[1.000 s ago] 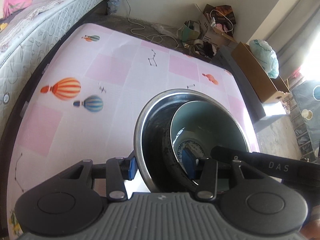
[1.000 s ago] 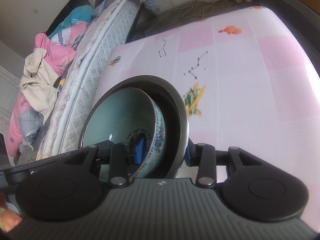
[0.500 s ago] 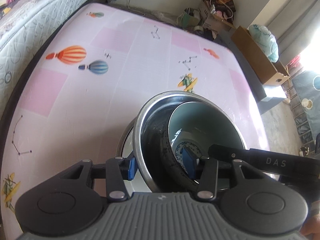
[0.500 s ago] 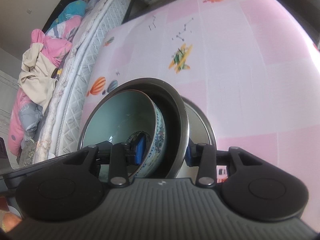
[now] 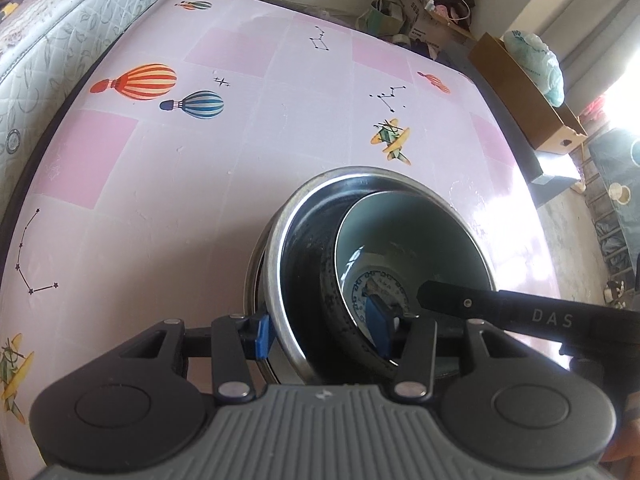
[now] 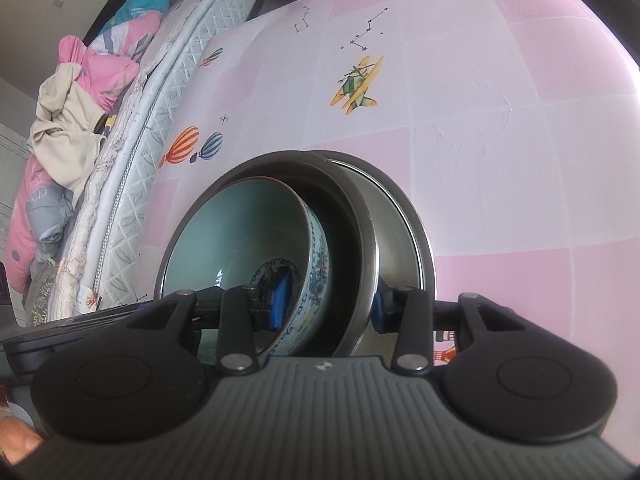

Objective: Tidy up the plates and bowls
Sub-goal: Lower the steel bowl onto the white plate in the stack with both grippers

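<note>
So I've got both sets of fingers on the same stack. My left gripper [image 5: 322, 334] is clamped across the near wall of the steel bowl [image 5: 280, 280] and the ceramic bowl [image 5: 400, 232] nested in it: one blue pad sits outside the steel rim, the other is down inside the ceramic one, against its pale green inside. My right gripper [image 6: 328, 306] pinches the opposite side the same way, one pad inside the ceramic bowl [image 6: 248, 232], the other pressed on the outside of the steel bowl [image 6: 360, 240]. From the left camera its black arm reaches across the lower right.

The ceramic bowl has a blue-and-white pattern on the outside and a ring of it at the bottom. It leans off-centre inside the steel one, closer to my right side.

Under the steel bowl there's another metal dish [image 6: 404, 220], its rim peeking out from beneath in both views. I can't tell whether the bowls are actually resting in it or just above it.

All of this is over the table [image 5: 224, 184], pink checks with balloons and little planes. A mattress [image 6: 160, 100] runs along one edge, with bedding piled on it.
</note>
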Motion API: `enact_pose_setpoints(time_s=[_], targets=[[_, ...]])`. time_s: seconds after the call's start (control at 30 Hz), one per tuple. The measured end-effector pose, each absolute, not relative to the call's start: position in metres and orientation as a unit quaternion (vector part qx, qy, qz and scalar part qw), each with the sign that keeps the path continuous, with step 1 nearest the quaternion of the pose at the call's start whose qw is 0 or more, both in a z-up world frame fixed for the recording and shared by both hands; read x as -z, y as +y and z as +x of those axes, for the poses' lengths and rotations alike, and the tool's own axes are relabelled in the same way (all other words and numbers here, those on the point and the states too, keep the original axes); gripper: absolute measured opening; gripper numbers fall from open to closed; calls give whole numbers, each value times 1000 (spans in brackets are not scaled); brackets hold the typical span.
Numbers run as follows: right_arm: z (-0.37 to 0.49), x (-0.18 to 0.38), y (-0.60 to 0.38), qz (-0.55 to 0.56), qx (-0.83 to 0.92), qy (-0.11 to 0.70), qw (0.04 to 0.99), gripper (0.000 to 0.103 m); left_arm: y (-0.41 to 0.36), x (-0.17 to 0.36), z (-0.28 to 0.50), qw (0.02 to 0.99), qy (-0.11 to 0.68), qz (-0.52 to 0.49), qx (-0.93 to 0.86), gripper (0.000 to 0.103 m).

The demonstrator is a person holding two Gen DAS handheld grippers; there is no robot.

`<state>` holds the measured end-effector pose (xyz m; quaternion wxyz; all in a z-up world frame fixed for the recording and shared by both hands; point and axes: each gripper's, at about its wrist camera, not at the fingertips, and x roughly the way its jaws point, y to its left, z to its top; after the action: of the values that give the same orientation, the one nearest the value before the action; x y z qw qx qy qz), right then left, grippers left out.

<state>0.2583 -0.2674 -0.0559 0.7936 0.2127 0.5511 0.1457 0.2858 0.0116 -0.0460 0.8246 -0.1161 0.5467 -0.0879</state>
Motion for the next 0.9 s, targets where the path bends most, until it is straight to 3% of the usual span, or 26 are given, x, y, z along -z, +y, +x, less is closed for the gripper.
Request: enact_pose_setpoints(time_s=[0.17, 0.53, 0.73, 0.83, 0.9], targets=[[259, 57, -268, 213, -146, 552, 793, 41, 11, 47, 285, 817, 555, -122, 96, 51], [256, 37, -270, 192, -146, 533, 811, 61, 10, 25, 269, 837, 526, -103, 112, 72], [249, 26, -278, 195, -145, 515, 822, 62, 9, 10, 258, 857, 494, -81, 121, 72], [242, 23, -284, 198, -140, 499, 832, 62, 6, 10, 255, 869, 480, -60, 108, 63], [241, 23, -290, 198, -128, 490, 839, 57, 6, 13, 256, 871, 478, -55, 97, 54]])
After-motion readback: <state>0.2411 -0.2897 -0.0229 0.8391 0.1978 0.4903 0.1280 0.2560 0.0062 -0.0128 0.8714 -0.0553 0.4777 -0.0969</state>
